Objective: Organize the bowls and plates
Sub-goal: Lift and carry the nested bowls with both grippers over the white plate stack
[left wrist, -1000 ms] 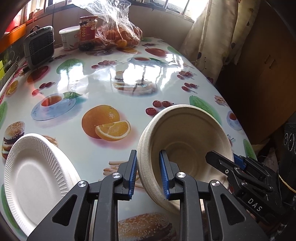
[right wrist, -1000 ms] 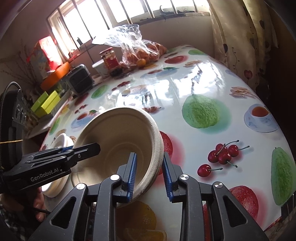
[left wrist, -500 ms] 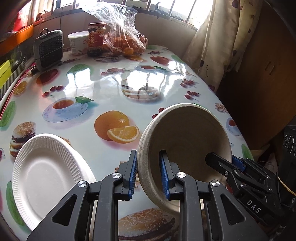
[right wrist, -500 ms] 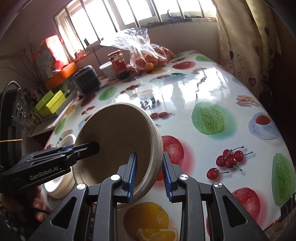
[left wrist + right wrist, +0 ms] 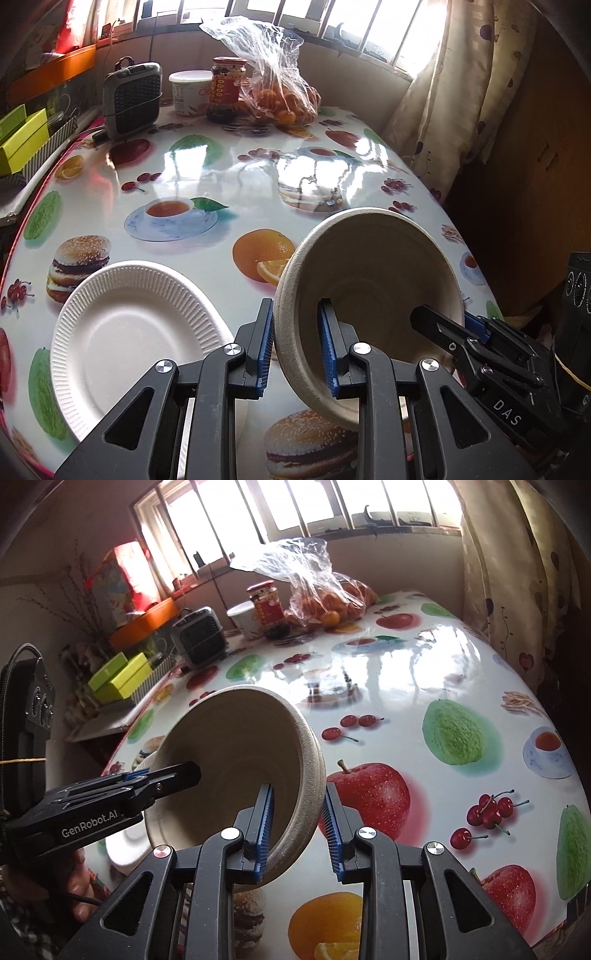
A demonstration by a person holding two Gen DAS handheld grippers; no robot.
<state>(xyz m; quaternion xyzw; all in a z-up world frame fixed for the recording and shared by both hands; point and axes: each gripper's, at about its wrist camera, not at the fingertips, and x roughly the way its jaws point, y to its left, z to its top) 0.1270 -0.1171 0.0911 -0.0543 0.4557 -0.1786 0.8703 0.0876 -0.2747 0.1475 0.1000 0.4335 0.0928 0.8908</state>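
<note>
Both grippers, left [image 5: 295, 347] and right [image 5: 297, 829], clamp opposite rims of the tilted beige bowl [image 5: 373, 280] above the table's [image 5: 240, 177] near edge, beside the white plate [image 5: 125, 332].

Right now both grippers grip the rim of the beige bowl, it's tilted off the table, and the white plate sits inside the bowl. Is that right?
One detail is wrong. The white plate is not inside the beige bowl; the left wrist view shows it lying on the table beside the bowl. The left gripper and right gripper do grip the tilted bowl's rim.
</note>
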